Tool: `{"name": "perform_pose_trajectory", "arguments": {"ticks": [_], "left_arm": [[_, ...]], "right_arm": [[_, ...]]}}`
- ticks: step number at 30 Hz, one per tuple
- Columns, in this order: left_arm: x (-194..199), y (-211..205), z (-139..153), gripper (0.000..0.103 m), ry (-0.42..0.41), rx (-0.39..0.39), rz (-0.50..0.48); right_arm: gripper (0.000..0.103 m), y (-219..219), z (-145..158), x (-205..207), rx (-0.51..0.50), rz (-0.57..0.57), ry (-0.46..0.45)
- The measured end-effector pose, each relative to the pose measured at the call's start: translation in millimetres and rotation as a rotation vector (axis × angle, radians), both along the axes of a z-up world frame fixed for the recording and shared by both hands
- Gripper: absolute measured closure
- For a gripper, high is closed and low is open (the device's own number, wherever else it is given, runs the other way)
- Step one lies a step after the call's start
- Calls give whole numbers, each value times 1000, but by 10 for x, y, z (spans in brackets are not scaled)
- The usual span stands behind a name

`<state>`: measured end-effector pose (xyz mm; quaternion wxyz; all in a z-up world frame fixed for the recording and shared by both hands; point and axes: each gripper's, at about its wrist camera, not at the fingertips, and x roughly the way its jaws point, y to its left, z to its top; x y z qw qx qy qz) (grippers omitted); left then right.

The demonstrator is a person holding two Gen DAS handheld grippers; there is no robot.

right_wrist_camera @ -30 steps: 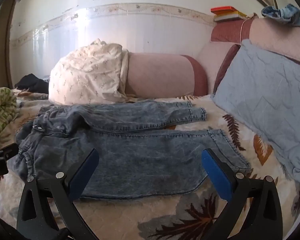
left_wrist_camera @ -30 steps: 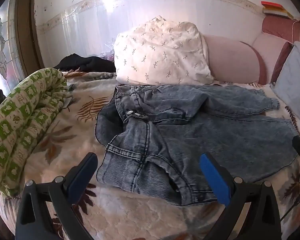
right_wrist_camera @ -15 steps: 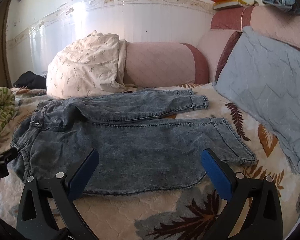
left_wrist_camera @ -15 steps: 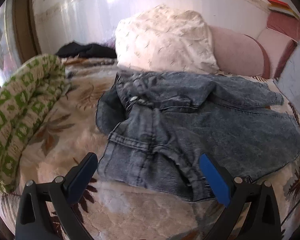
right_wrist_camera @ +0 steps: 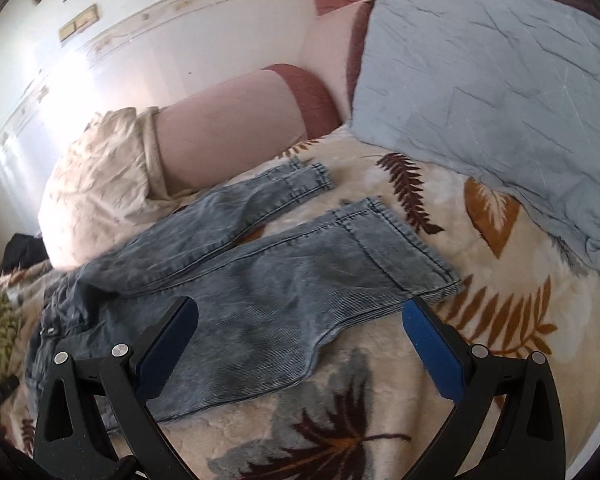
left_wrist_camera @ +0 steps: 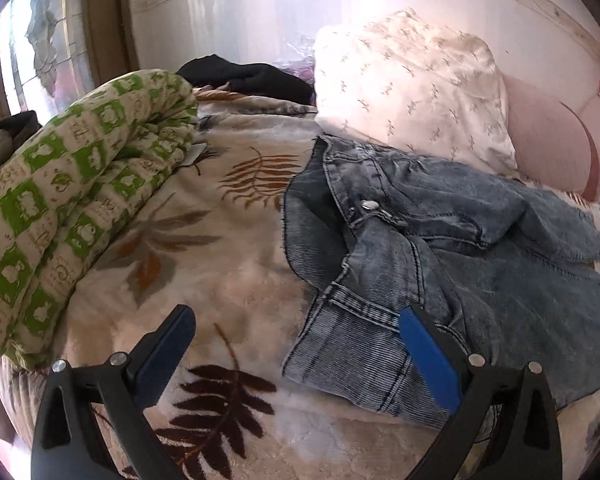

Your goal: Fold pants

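Observation:
Blue acid-wash jeans (left_wrist_camera: pixel 440 248) lie flat on a leaf-patterned bed blanket (left_wrist_camera: pixel 204 264), waistband toward the left, button fly open. My left gripper (left_wrist_camera: pixel 296 344) is open and empty, hovering just left of the near waistband corner. In the right wrist view the jeans (right_wrist_camera: pixel 260 280) spread with both legs apart, cuffs toward the right. My right gripper (right_wrist_camera: pixel 300 336) is open and empty above the near leg, close to its cuff (right_wrist_camera: pixel 404 248).
A rolled green-and-white quilt (left_wrist_camera: pixel 60 208) lies at the left bed edge. A white patterned pillow (left_wrist_camera: pixel 412 88), a pink bolster (right_wrist_camera: pixel 228 120) and black clothing (left_wrist_camera: pixel 244 76) sit by the wall. A grey-blue pillow (right_wrist_camera: pixel 500 88) lies at the right.
My left gripper has swung left and closer to the waistband. My right gripper has tilted and moved right toward the near leg's cuff. The jeans have not moved.

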<state>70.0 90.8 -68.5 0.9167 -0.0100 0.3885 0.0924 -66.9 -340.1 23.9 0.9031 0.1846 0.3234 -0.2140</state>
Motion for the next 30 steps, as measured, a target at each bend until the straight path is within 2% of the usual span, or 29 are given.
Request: {"name": "perform_pose_trajectory", "arguments": {"ticks": [8, 15, 19, 24, 30], "left_arm": [[121, -43, -20, 0, -1, 16, -15], [298, 32, -34, 0, 5, 24, 4], [501, 102, 37, 0, -31, 72, 1], [957, 295, 276, 0, -67, 68, -12], [1877, 452, 328, 0, 16, 73, -62]], "right_arm": [[0, -114, -39, 42, 30, 24, 4], [0, -150, -129, 143, 55, 59, 51], [0, -101, -164, 200, 82, 100, 78], [0, -127, -209, 328, 133, 134, 103], [0, -271, 11, 801, 38, 223, 66]]}}
